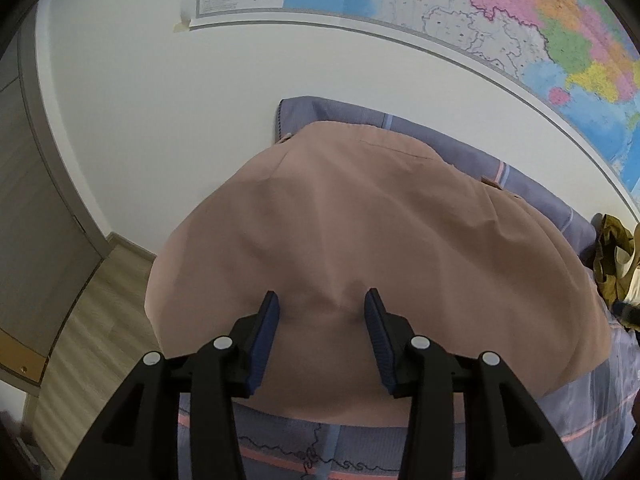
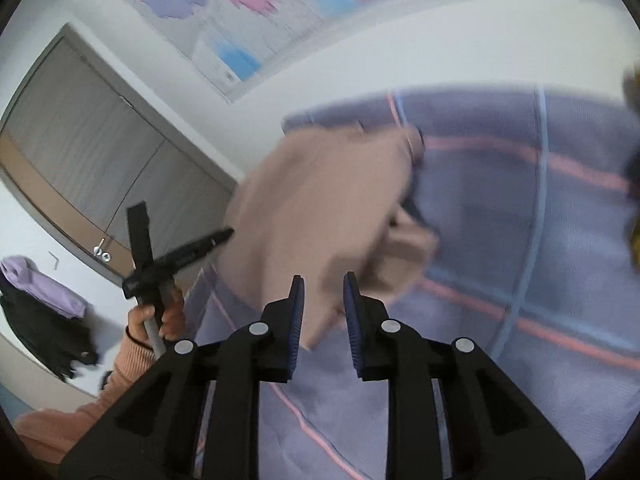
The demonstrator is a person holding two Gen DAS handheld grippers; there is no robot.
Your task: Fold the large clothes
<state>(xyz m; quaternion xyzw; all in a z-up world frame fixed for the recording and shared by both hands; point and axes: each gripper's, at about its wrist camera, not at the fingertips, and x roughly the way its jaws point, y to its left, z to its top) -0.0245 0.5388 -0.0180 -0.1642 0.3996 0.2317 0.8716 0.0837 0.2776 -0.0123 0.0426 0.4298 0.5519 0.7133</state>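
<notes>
The pink garment (image 1: pixel 360 240) is spread on the bed (image 1: pixel 568 408). Cloth is seen between the parted left gripper (image 1: pixel 322 304) and right gripper (image 2: pixel 323 280), unclamped; it could slip, undoing the fold.

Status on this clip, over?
Left tongs open over pink garment. Right tongs narrowed, garment corner between, grip unclear. Olive clothing beside it.

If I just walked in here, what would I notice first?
Probably the big pinkish-tan garment, spread across the purple striped bedsheet in the middle of both views. Next, the bright colourful map on the white wall above the bed. The left gripper hovers over the cloth's near part with its jaws apart, and a corner of the cloth lies between the jaws of the right gripper.
</notes>
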